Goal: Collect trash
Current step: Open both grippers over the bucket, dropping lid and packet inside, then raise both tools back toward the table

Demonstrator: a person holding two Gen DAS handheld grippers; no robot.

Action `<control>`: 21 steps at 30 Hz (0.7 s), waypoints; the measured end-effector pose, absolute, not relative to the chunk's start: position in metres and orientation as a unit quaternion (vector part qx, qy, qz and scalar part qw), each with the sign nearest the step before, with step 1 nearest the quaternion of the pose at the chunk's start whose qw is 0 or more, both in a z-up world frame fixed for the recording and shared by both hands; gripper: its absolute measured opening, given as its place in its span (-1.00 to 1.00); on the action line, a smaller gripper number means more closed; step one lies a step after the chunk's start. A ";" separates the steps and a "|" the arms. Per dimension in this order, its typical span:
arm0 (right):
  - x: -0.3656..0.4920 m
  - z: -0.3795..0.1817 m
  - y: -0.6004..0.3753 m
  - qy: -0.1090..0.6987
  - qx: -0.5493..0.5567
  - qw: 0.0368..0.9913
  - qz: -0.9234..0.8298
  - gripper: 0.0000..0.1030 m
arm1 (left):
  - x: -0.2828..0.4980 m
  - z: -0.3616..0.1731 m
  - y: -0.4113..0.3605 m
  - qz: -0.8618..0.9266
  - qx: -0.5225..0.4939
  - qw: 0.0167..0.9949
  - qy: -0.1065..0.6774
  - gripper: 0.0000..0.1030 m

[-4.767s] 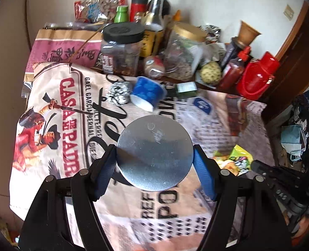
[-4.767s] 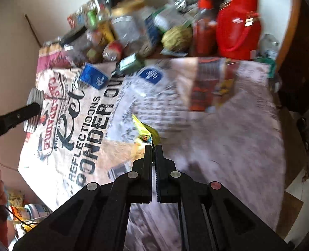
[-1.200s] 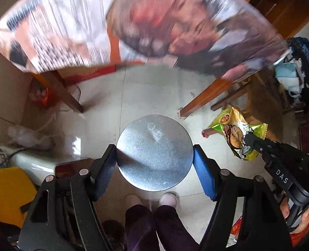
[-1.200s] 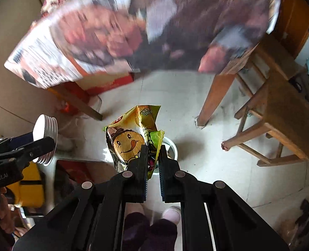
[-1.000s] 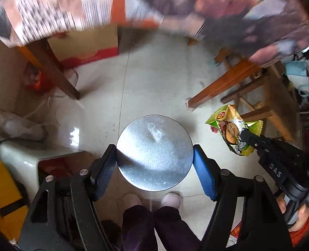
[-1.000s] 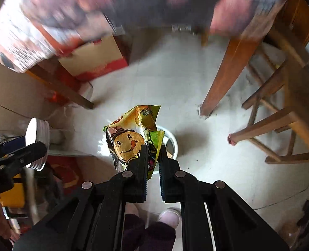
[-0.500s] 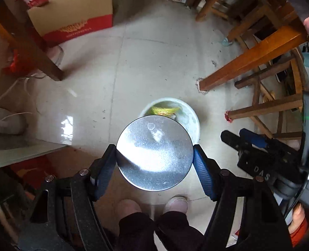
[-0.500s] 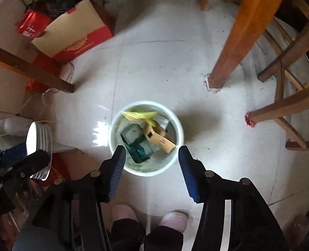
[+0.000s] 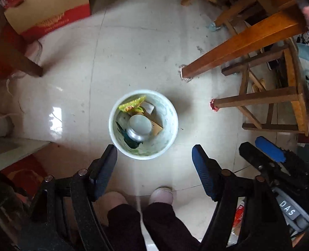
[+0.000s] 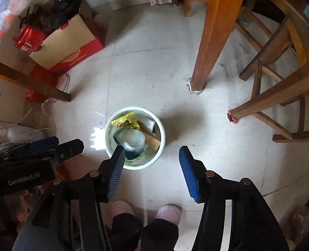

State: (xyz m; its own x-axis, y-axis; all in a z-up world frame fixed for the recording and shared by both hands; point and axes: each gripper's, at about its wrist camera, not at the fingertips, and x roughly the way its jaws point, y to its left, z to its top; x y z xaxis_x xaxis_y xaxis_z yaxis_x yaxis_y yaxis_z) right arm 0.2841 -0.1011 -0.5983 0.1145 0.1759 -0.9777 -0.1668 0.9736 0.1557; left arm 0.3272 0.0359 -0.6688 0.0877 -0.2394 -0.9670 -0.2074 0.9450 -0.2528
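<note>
A round tin point(image 9: 139, 127) lies in the white bin point(image 9: 167, 144) on the pale floor point(image 9: 137, 48). Its flat round face looks up at the cameras, so its long way runs up and down, a bit tipped. A yellow snack bag point(image 9: 131, 105) leans on the bin wall at about 11 o'clock from the tin, with its crinkly edge pointing up. A brown card piece point(image 9: 156, 127) lies at 3 o'clock from the tin, touching it.

Around the bin, a thick wooden table leg point(image 9: 238, 46) stands at about 1 o'clock. A wooden stool point(image 9: 280, 98) is at 3 o'clock. A red and tan box point(image 9: 50, 10) sits at 10 o'clock, well apart. A dark table leg point(image 9: 18, 60) stands at 9 o'clock. Nothing covers the bin's mouth.

Both grippers point almost straight down over the bin. The left gripper point(image 9: 154, 167) has its jaws spread wide with nothing between them. The right gripper point(image 10: 152, 167) has its jaws spread too, holding nothing, and its left finger point(image 10: 115, 167) hides a bit of the bin rim. The person's two feet point(image 10: 146, 209) stand at 6 o'clock, near the bin.
</note>
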 end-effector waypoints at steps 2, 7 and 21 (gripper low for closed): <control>0.283 -0.577 -0.099 0.650 0.006 0.750 0.119 -0.03 | 0.326 -0.648 0.036 -0.008 -0.152 0.725 0.671 0.41; 0.283 -0.521 -0.092 0.640 0.012 0.757 0.129 -0.03 | 0.317 -0.581 0.039 -0.003 -0.137 0.739 0.660 0.41; 0.249 -0.289 -0.066 0.545 -0.007 0.823 0.161 -0.03 | 0.278 -0.329 0.058 0.008 -0.122 0.819 0.561 0.41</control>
